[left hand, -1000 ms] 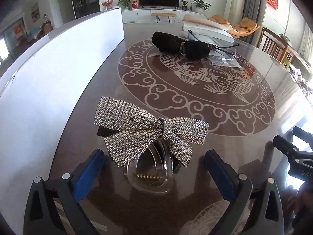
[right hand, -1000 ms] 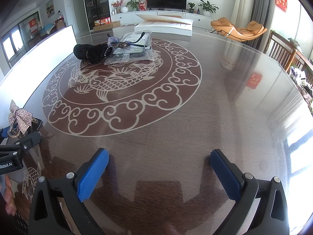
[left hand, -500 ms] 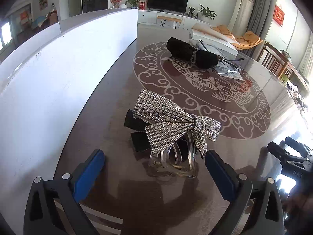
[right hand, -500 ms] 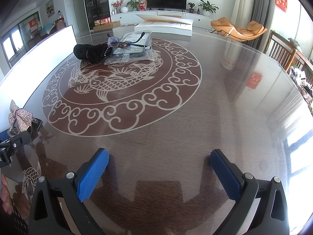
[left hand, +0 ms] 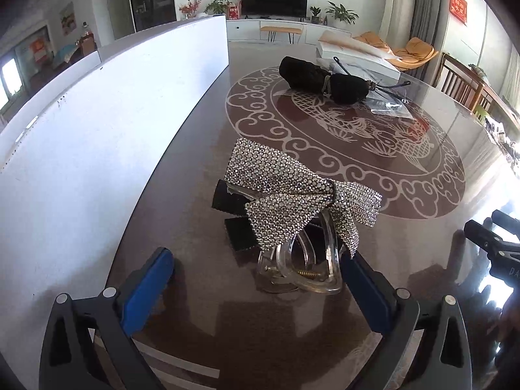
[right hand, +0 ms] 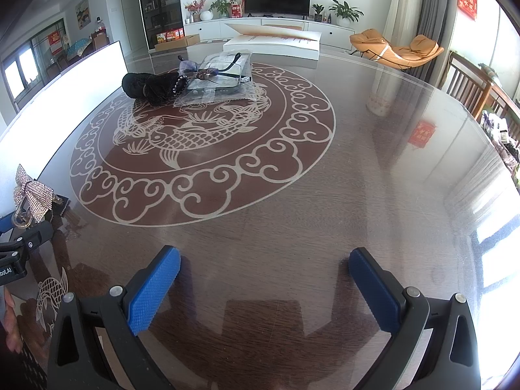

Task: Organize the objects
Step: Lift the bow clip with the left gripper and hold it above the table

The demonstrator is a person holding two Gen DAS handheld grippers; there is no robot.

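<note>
Sitting on the table (left hand: 325, 341) directly ahead of the left gripper (left hand: 256, 279): a rhinestone bow hair clip (left hand: 292, 191), its clear plastic handle end (left hand: 302, 266) lying between the spread jaws, crowding the right-hand blue pad (left hand: 367, 292), possibly touching, and leaving a wide gap to the other pad. Running away and to the left from there, the clip's long axis, with the bow's wide wing lying across it, tilted up toward the white board (left hand: 97, 130). Hanging well off to the side over bare table, the right gripper (right hand: 263, 286), jaws likewise spread and holding nothing, so clearly the left being nearer. Hiding under the bow, the clip's teeth; only dark toothed strips peeking out at its left. Lying well apart at the far side, a black bundle (left hand: 321, 78) and clear bags (right hand: 221, 78)
</note>
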